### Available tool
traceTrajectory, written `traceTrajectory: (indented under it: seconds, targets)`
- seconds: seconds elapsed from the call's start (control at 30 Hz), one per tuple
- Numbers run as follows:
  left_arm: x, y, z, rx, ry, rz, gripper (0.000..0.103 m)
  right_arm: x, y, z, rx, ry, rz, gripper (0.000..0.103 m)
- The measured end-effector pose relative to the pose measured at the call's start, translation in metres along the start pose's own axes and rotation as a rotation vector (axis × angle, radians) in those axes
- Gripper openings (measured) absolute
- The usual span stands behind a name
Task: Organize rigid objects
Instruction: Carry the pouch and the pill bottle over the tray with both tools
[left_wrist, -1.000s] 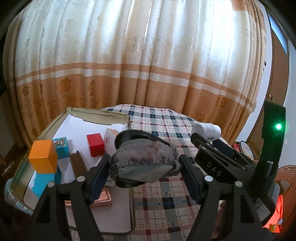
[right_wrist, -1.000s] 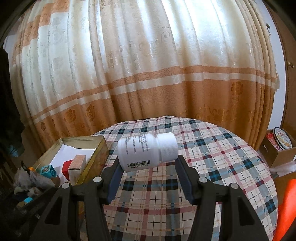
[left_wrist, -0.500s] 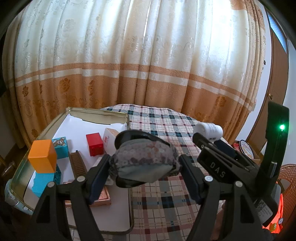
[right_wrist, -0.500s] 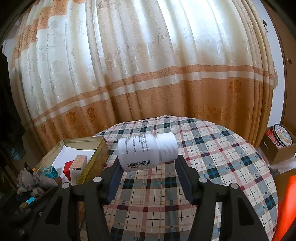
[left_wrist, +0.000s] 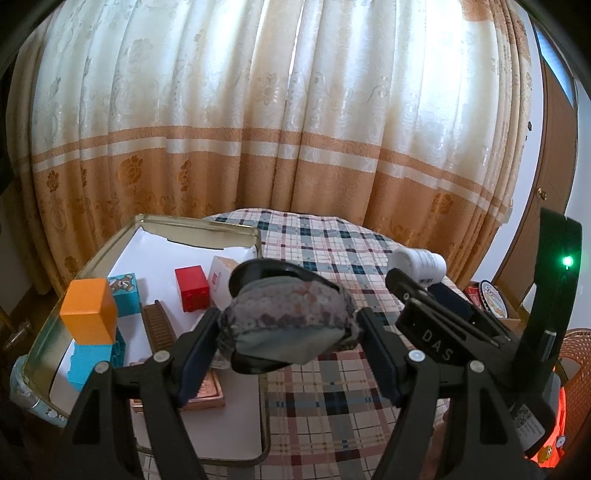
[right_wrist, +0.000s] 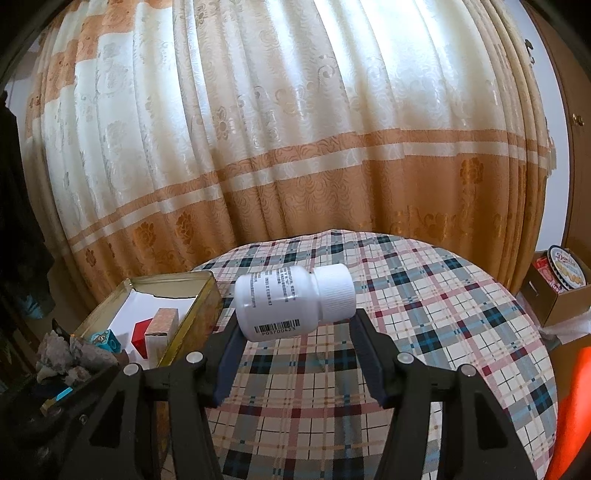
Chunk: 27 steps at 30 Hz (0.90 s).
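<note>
Nothing moved since before: left gripper (left_wrist: 288, 325) jaws clamped on pouch (left_wrist: 288, 321) above tin (left_wrist: 195, 229); right gripper (right_wrist: 295, 325) jaws gripping bottle (right_wrist: 291, 301) over worktop (right_wrist: 443, 314).

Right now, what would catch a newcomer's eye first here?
Probably the two loads held up over the plaid table: a white pill bottle lying sideways in the right tongs, and a grey patterned pouch in the left tongs. Next, the orange block in the open tin on the left.
</note>
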<state>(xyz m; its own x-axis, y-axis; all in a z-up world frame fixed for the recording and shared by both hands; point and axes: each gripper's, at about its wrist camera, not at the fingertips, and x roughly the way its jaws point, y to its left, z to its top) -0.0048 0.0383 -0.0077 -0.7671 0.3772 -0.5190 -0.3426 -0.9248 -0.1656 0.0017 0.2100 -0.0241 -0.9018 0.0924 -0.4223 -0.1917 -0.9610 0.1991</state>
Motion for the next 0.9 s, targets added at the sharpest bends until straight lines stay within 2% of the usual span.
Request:
traceTrajectory:
  seconds: [0.23,0.4,0.57,0.73,0.9]
  targets:
    - [0.0,0.0,0.0,0.007,-0.004,0.004,0.075,-0.001,-0.002,0.0,0.006,-0.002,0.004,0.059]
    - [-0.004,0.015,0.006,-0.014,-0.026,0.026,0.075,-0.002,0.003,0.0,-0.011,-0.004,0.02,0.059]
    - [-0.019,0.05,0.017,-0.06,-0.069,0.079,0.075,-0.001,0.015,0.006,-0.018,0.007,0.058,0.059]
    - [-0.035,0.089,0.03,-0.091,-0.111,0.15,0.075,-0.008,0.038,0.024,-0.048,-0.022,0.111,0.059]
    - [-0.041,0.113,0.039,-0.087,-0.14,0.233,0.075,-0.005,0.066,0.036,-0.082,-0.02,0.159,0.059]
